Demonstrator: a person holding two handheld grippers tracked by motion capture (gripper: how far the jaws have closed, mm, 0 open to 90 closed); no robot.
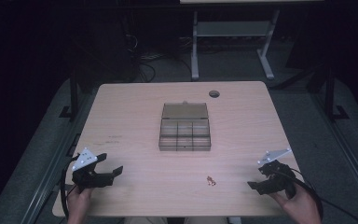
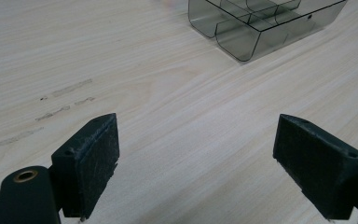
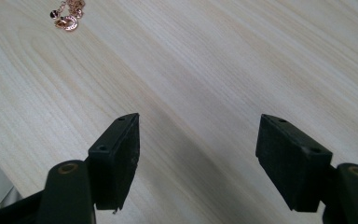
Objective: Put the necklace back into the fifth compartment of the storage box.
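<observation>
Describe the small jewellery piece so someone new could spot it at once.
Start at the wooden table and find the clear box at its centre, lid open. Come toward the near edge, slightly right: the jewellery lies alone on bare wood, closer to the right gripper than the left. It is the one tiny, shiny rose-gold thing; everything else is black, grey or clear.

Dim lab/office: bare desk (image 1: pixel 135 107), cables (image 1: pixel 144 65) on carpet.

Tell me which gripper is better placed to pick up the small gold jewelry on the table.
Probably the right gripper. The jewelry lies nearer to it, and the right gripper view shows the piece ahead of its open jaws. The left gripper, also open, faces the box instead.
</observation>
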